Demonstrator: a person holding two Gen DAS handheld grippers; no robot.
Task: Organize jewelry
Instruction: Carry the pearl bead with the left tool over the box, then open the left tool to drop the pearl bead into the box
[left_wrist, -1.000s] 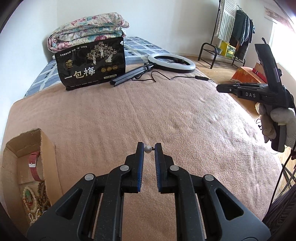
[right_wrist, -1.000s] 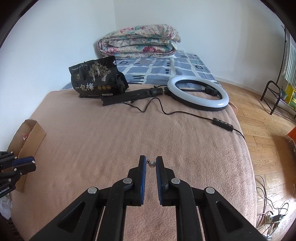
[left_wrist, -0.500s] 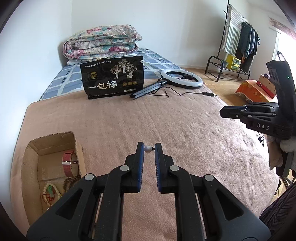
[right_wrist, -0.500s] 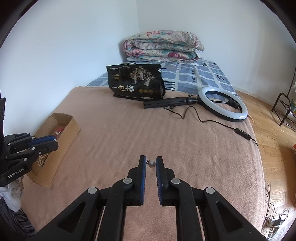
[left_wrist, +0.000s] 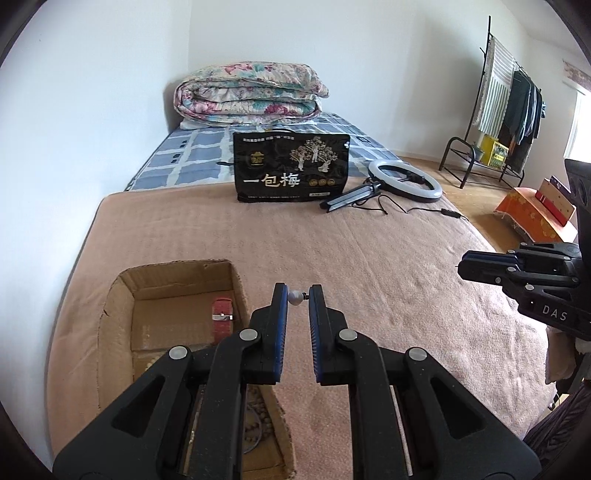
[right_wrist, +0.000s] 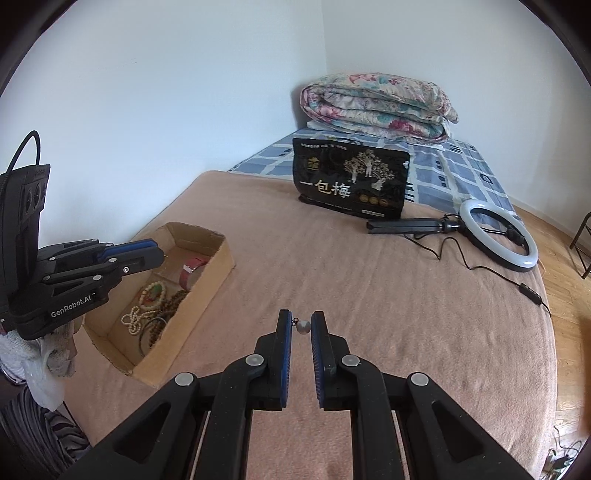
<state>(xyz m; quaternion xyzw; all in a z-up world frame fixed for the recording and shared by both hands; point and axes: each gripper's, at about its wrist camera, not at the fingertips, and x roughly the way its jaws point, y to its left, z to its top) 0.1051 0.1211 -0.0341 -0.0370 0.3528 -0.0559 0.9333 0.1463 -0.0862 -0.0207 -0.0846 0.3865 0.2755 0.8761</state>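
Note:
My left gripper (left_wrist: 298, 296) is shut on a small pearl earring (left_wrist: 295, 297) and hovers just right of an open cardboard box (left_wrist: 118, 295) on the bed. The box holds a red watch strap (left_wrist: 222, 318) and bead bracelets. My right gripper (right_wrist: 301, 326) is shut on a second pearl earring (right_wrist: 303, 327) above the blanket, to the right of the same box (right_wrist: 216, 266). In the right wrist view the box shows bead bracelets (right_wrist: 151, 295) and the red strap (right_wrist: 190, 271). Each gripper also shows in the other's view: the left gripper (right_wrist: 147, 254), the right gripper (left_wrist: 465, 266).
A tan blanket (left_wrist: 369, 258) covers the bed. A black snack bag (left_wrist: 291, 171), a ring light with cable (left_wrist: 404, 181) and a folded floral quilt (left_wrist: 251, 92) lie at the far end. A clothes rack (left_wrist: 509, 110) stands on the right. The wall is on the left.
Both grippers have swung left toward the cardboard box, each still holding its earring. The box now lies right beside the left gripper's fingertips.

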